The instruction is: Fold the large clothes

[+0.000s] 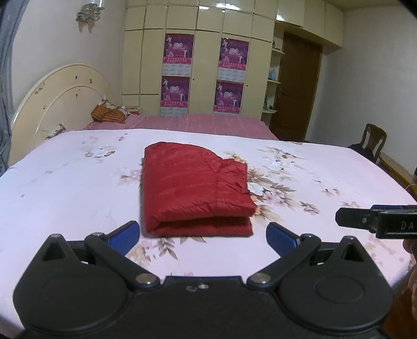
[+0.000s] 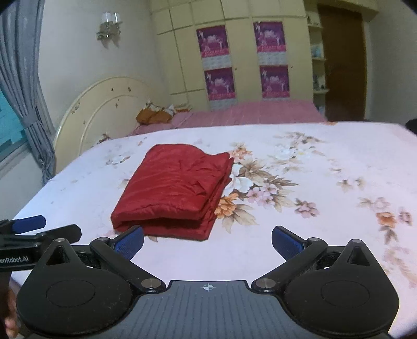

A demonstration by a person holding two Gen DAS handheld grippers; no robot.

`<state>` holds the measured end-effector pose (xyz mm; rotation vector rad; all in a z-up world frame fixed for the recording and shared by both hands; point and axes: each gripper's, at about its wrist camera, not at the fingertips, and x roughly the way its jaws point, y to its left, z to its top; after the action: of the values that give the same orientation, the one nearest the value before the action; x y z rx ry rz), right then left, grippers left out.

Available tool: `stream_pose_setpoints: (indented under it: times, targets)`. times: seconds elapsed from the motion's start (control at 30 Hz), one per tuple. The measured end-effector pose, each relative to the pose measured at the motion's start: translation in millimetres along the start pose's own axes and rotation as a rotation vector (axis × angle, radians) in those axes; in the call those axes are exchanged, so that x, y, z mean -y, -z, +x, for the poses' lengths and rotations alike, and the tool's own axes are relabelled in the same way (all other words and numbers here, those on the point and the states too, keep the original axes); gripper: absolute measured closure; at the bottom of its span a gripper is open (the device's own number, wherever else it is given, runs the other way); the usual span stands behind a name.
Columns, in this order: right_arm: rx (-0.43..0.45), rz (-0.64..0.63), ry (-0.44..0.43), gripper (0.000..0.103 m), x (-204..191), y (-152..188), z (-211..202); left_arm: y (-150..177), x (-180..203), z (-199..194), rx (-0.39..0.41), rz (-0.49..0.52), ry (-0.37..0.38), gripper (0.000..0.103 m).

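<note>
1. Left gripper (image 1: pixel 203 236) and right gripper (image 2: pixel 207 241) hover with fingers spread wide – nothing held.
2. Red jacket (image 1: pixel 194 187) lies folded mid-bed (image 1: pixel 65 187), just beyond.
3. Looks light, puffy, slippery – pinch all layers at the folded edge.

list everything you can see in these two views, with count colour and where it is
folded garment: one, red, lying on the near bed, apart from both grippers
floral sheet: one, pale pink with flowers, covering the near bed
far bed cover: one, pink striped, behind the near bed
headboard: one, cream, arched, at left
pillow: one, orange patterned, by the headboard
wardrobe: one, cream, on the back wall
posters: four, purple, on the wardrobe doors
door: one, brown, at right
chair: one, dark wood, far right
wall lamp: one, on the left wall
curtain: one, grey, far left
left hand-held gripper: black, blue pads, open, empty
right hand-held gripper: same, open, empty
</note>
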<state>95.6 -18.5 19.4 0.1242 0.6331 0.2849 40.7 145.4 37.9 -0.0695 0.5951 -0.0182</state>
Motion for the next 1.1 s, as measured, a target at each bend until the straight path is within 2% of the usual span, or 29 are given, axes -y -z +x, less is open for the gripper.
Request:
stream_pose_setpoints:
  times: [0.13,0.33,0.6,1.1]
  targets:
    - [0.008,-0.012,0.012,0.000,-7.0,16.0,-28.5,10.2,4.5,-24.7,0.015,-0.010,-0.004,0.000]
    - [0.007,-0.010,0.023,0.000,-10.6,33.3,-48.7,19.3,6.9,-39.0,0.028,-0.005,0.000,0.000]
    - [0.035,-0.023,0.027,0.000,-18.3,34.7,-65.0,23.5,4.1,-51.1,0.055,0.004,0.014,0.000]
    - [0.054,-0.035,0.028,0.000,-22.7,27.1,-71.5,18.6,-2.7,-53.4,0.078,0.014,0.029,0.000]
